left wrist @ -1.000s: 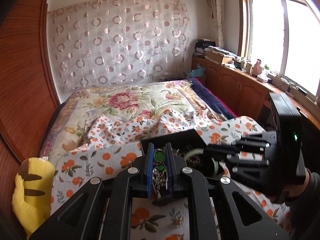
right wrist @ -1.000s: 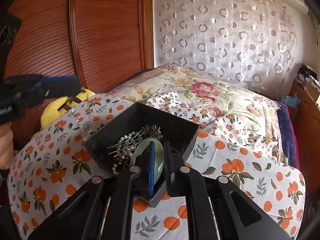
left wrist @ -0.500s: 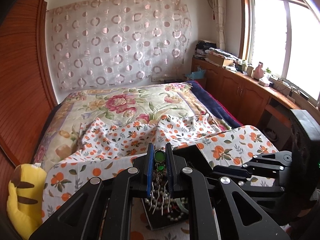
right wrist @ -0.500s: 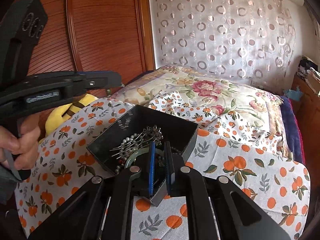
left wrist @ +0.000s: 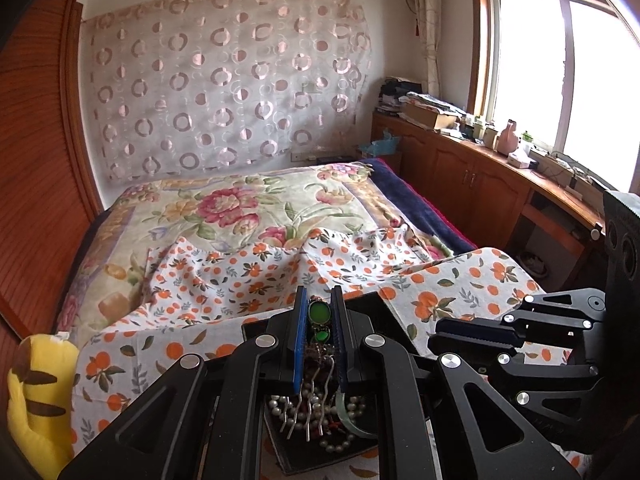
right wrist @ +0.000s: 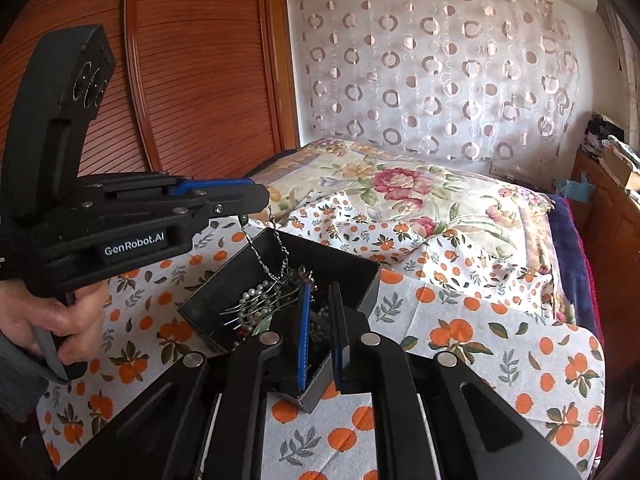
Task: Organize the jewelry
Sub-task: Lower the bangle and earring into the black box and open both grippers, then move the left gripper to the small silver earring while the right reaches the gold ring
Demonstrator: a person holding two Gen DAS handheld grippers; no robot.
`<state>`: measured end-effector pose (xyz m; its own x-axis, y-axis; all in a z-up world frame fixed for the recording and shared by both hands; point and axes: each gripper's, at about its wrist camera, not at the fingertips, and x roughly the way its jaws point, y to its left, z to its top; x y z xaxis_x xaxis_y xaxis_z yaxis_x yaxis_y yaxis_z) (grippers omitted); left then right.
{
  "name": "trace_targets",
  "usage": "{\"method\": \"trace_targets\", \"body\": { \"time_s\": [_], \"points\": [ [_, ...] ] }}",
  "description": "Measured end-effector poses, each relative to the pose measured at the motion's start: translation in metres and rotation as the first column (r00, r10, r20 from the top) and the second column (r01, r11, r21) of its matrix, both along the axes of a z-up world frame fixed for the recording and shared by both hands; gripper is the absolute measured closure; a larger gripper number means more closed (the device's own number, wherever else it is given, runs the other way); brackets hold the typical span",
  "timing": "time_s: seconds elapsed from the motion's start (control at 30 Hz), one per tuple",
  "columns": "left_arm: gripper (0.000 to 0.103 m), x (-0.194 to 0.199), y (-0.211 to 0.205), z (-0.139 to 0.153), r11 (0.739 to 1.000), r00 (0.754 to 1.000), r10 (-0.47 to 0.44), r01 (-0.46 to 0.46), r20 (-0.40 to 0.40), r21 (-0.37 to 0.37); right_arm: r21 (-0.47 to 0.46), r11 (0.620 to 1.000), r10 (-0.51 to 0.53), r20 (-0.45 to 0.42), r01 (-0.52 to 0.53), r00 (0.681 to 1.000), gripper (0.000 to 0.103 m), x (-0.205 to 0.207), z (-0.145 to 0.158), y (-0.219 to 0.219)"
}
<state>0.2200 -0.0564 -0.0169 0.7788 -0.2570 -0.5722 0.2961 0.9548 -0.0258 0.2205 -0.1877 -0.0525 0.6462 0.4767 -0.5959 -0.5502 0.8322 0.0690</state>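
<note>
Left tongs [left wrist: 317,334] pinched nearly shut, right tongs [right wrist: 320,332] likewise (both angled downward).

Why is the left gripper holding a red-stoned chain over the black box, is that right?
Not quite: the stones are green, not red. The left wrist view shows the left gripper shut on the chain, which hangs over the black box.

Jewelry box and contents, inspected on the bed

A black open box [right wrist: 352,280] sat on the orange-print cloth at lower centre of the right wrist view, tilted, one corner forward. It held tangled pearl strands [right wrist: 250,304], metal hairpins [left wrist: 308,408] and a pale green bangle [left wrist: 348,416]. A green-stoned chain piece [left wrist: 319,314] hung above it, lower centre.
</note>
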Motion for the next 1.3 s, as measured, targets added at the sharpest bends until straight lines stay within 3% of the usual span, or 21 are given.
{"method": "trace_targets", "body": {
  "time_s": [0.13,0.23,0.53,0.97,1.1,1.3],
  "points": [
    [0.090,-0.002,0.001,0.002,1.000,1.000,-0.005,0.005,0.004,0.002,-0.009,1.000,-0.008,0.001,0.008,1.000,0.092,-0.004,0.000,0.000],
    [0.077,-0.005,0.000,0.003,1.000,1.000,-0.006,0.006,0.006,-0.003,-0.013,1.000,-0.015,-0.001,0.015,1.000,0.092,-0.008,0.000,-0.003],
    [0.073,-0.032,0.008,-0.004,1.000,1.000,-0.027,0.027,-0.011,-0.003,-0.012,0.998,-0.055,-0.026,0.054,0.998,0.092,-0.036,-0.009,-0.027],
    [0.073,-0.080,0.024,-0.044,0.998,0.993,-0.055,0.059,-0.103,0.029,-0.074,0.994,-0.087,-0.108,0.079,0.990,0.092,-0.085,-0.046,-0.052],
    [0.073,-0.086,0.027,-0.063,0.997,0.986,-0.062,0.069,-0.156,0.044,-0.085,0.993,-0.095,-0.135,0.084,0.986,0.074,-0.098,-0.059,-0.055],
    [0.073,-0.087,0.030,-0.077,0.996,0.978,-0.060,0.071,-0.199,0.049,-0.109,0.991,-0.093,-0.188,0.073,0.978,0.074,-0.108,-0.078,-0.055]
  ]
}}
